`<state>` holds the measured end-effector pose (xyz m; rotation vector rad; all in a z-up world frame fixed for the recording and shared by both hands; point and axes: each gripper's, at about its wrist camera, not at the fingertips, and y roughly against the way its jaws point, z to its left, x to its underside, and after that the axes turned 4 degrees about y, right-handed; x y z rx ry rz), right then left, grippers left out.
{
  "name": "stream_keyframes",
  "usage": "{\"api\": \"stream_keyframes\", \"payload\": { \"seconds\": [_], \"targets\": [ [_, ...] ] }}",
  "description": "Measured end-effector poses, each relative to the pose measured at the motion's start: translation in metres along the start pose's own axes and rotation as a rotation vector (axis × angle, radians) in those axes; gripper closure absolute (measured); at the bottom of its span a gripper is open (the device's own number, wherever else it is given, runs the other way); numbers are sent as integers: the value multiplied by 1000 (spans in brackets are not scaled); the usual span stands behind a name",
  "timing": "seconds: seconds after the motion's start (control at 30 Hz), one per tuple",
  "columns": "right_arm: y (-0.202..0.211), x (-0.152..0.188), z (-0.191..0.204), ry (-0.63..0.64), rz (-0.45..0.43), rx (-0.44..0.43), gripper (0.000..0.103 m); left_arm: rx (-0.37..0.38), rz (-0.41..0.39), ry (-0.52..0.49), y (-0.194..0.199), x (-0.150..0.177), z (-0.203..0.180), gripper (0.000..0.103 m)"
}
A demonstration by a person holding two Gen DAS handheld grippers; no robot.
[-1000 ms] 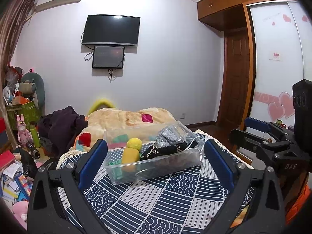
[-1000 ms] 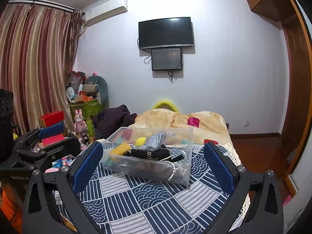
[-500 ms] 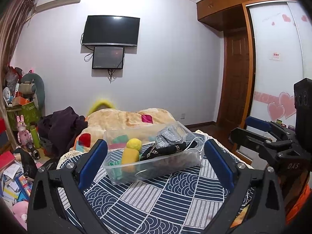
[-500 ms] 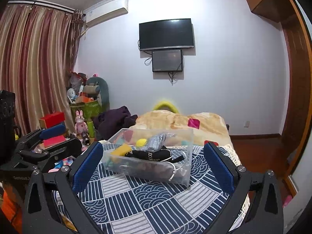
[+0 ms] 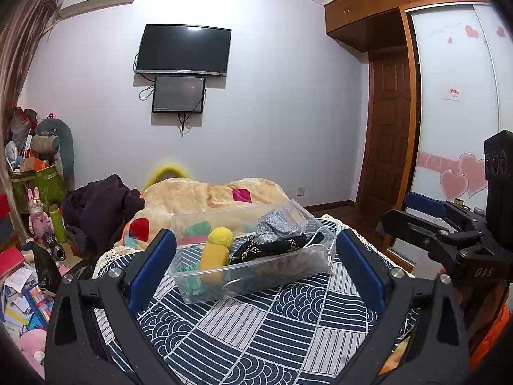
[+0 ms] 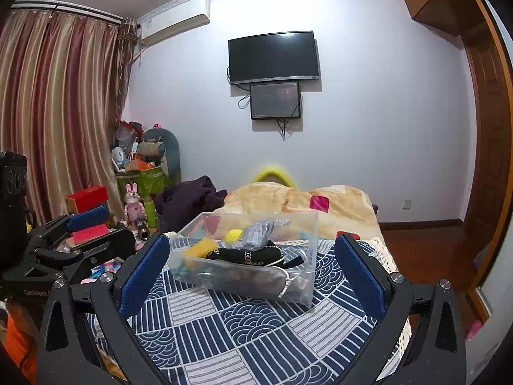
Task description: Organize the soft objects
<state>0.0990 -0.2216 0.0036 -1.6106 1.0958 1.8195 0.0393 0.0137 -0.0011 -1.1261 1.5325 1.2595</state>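
Note:
A clear plastic bin (image 5: 307,256) (image 6: 304,292) stands on the blue patterned cloth (image 5: 263,333) (image 6: 256,330). It holds a yellow soft toy (image 5: 216,250) (image 6: 202,247), a black patterned item (image 5: 272,247) (image 6: 247,253), a silvery grey pouch (image 5: 272,221) (image 6: 256,234) and green pieces (image 5: 192,280). My left gripper (image 5: 255,269) is open and empty, in front of the bin. My right gripper (image 6: 251,272) is open and empty, also in front of the bin. Each gripper shows at the edge of the other's view, the right gripper (image 5: 449,234) and the left gripper (image 6: 80,240).
A beige blanket (image 5: 208,195) and dark clothes (image 5: 102,205) lie behind the bin. Toys, books and boxes (image 5: 29,256) crowd the floor at left. A TV (image 5: 182,49) hangs on the far wall. A wardrobe and door (image 5: 391,128) stand at right.
Almost nothing has moved. Both grippers stay open, with only a slight drift of the views.

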Motion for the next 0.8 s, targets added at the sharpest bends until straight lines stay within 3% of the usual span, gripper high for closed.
{"api": "stream_keyframes", "payload": {
  "seconds": [0.8],
  "targets": [
    [1,1,3,1,5,-1,0,8,2,5,1,1,-5,0]
  ]
}}
